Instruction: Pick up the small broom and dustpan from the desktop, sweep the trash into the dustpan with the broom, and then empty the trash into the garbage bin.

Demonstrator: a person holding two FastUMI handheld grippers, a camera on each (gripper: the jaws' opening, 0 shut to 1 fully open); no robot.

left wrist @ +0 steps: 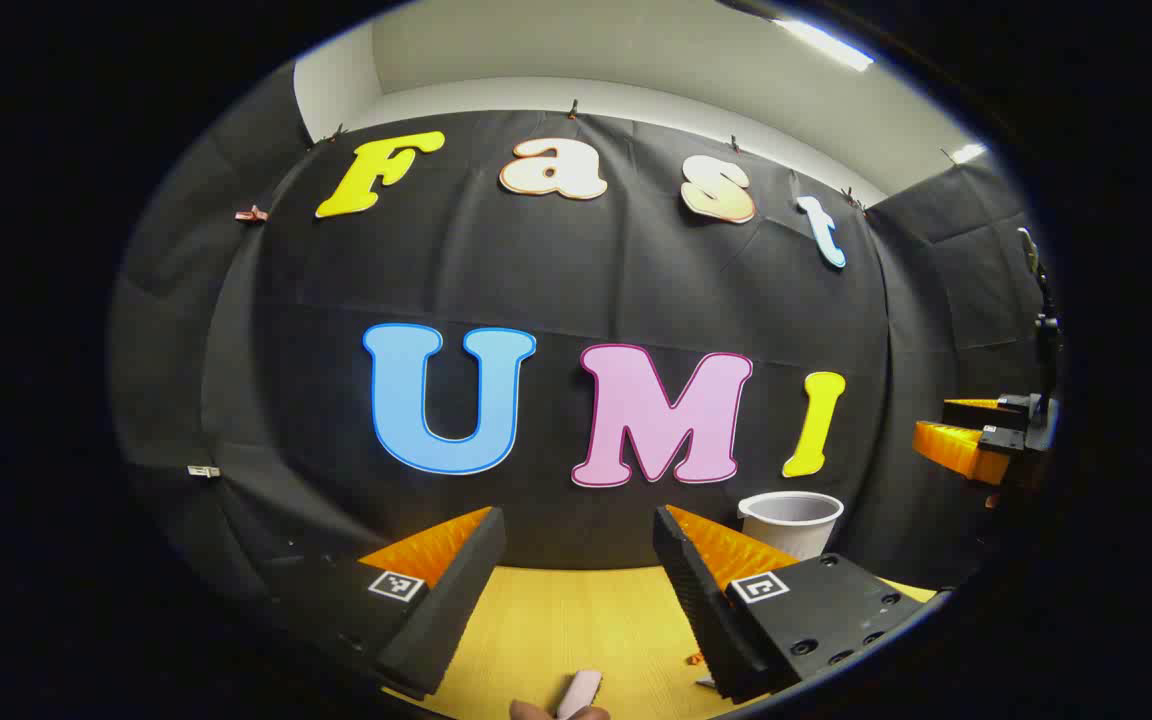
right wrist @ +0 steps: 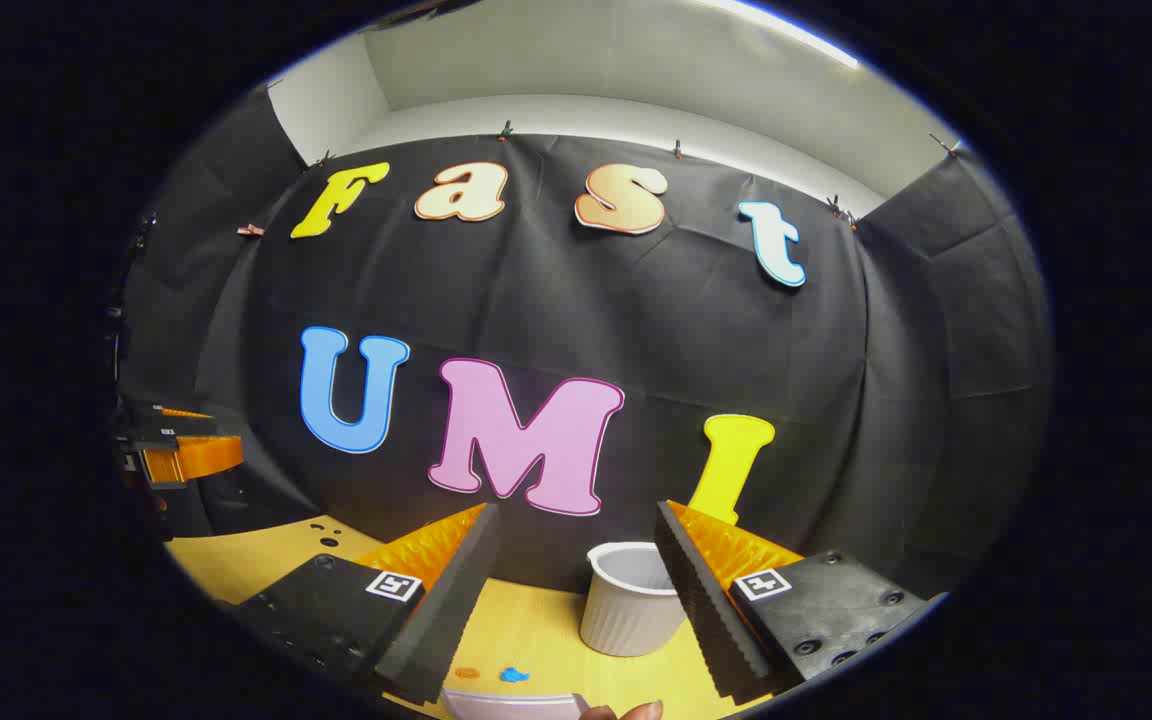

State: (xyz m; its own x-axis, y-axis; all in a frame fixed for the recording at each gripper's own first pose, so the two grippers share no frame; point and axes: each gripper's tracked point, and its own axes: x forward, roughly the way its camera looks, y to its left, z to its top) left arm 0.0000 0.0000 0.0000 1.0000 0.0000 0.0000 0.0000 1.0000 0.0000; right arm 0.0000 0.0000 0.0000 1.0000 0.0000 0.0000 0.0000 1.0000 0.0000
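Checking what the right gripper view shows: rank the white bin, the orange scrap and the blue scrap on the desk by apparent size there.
1. White bin, by far the largest.
2. Blue scrap and orange scrap: both tiny and look alike, so no ranking between them.

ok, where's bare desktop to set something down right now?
Left gripper view: bare yellow desktop between the open left gripper, back to the cloth wall. Its near edge is crowded by a pink handle. Right gripper view: bare strip at far left near some dark holes. Crowded between the open right gripper: white bin, orange scrap, blue scrap, pale rim.
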